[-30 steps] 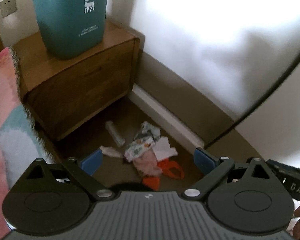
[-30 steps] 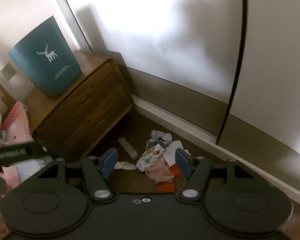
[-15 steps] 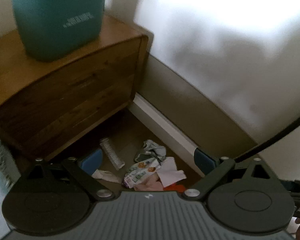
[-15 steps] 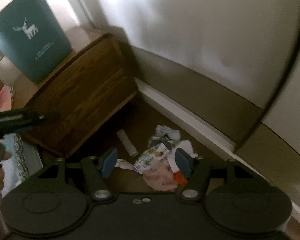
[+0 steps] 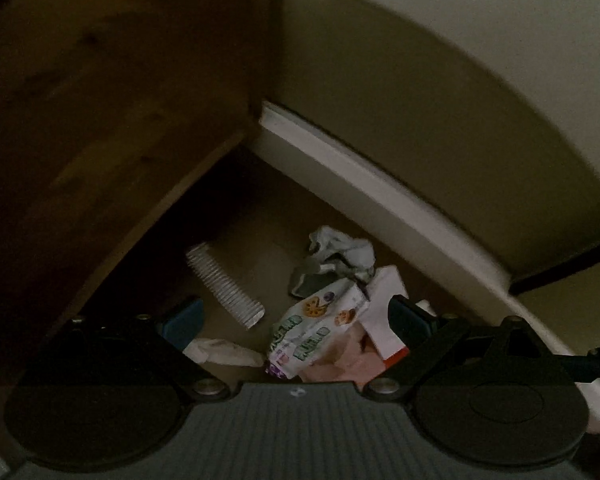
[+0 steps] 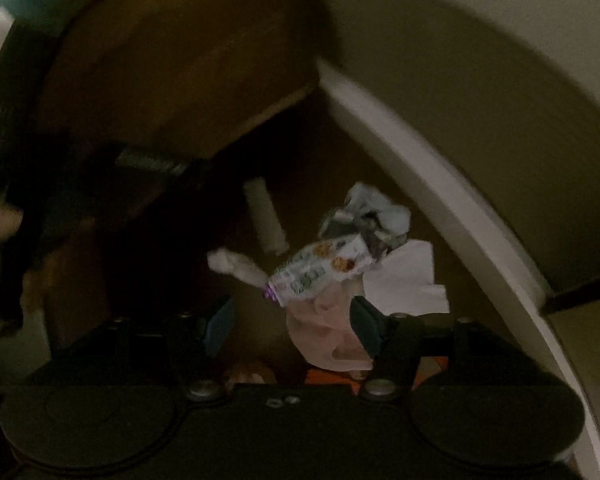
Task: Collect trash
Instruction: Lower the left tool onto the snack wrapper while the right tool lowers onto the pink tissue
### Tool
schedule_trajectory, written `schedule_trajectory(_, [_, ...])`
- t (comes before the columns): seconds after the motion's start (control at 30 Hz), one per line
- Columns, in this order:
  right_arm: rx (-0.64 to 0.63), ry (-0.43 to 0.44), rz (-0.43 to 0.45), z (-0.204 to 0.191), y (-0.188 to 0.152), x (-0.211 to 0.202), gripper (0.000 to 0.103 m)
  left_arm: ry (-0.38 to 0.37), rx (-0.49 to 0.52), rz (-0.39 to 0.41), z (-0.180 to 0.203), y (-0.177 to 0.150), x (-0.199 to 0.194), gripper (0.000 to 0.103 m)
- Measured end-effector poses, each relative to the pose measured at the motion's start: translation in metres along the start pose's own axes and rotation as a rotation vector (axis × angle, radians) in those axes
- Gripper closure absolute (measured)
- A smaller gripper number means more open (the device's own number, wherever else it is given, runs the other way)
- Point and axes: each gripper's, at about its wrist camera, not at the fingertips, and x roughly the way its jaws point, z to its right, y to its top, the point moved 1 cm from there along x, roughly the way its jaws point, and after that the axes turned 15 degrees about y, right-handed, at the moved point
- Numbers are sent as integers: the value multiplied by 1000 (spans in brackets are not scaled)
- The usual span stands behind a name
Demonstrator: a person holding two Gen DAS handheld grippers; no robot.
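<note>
A small heap of trash lies on the brown floor between a wooden cabinet and the skirting board. It holds a printed snack wrapper [image 5: 316, 328] [image 6: 320, 270], a crumpled grey wrapper [image 5: 336, 258] [image 6: 366, 216], white paper [image 5: 382, 308] [image 6: 408, 278], a pink plastic bag [image 6: 328, 328] [image 5: 340, 364], a ribbed white tube [image 5: 224, 284] [image 6: 266, 220] and a twisted white tissue [image 5: 224, 352] [image 6: 236, 264]. My left gripper [image 5: 296, 320] is open and empty, low over the heap. My right gripper [image 6: 290, 322] is open and empty, its fingers on either side of the pink bag.
The wooden cabinet [image 5: 100, 112] [image 6: 172, 64] stands close on the left, raised off the floor. A white skirting board [image 5: 380, 188] [image 6: 440, 200] runs along the wall on the right. An orange scrap [image 6: 332, 378] lies under the right gripper.
Both grippers have dropped down towards the floor and closer to the trash heap. The teal bin on the cabinet has almost left both views. The jaws stay open.
</note>
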Motion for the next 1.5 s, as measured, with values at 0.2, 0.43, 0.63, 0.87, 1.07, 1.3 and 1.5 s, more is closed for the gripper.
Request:
schedule_trajectory(0.2, [-25,11,-90,34,-20,72,40,-49,73,-46,32,0,71,4])
schedule_trajectory(0.43, [26,-9,-152,81,-39,141,40,-66,144,-126,74,-19,149,5])
schedule_trajectory(0.63, [39,-11,-203,102,-51,186,40,-54,213,-177,103,-30,202,5])
schedule_trajectory(0.87, [8,-28,-226,109,-51,216,41,-49,311,-173,123,-30,234,19])
schedule_trajectory(1.07, [26,-51,-221,114,-53,220,45,-85,284,-191,123,-30,246,44])
schedule_trajectory(1.3, [17,-77,-213,117,-57,210,96,-136,270,-194,122,-31,242,79])
schedule_trajectory(1.5, [12,-61,-199,114,-63,186,102,-131,239,-207,114,-35,230,95])
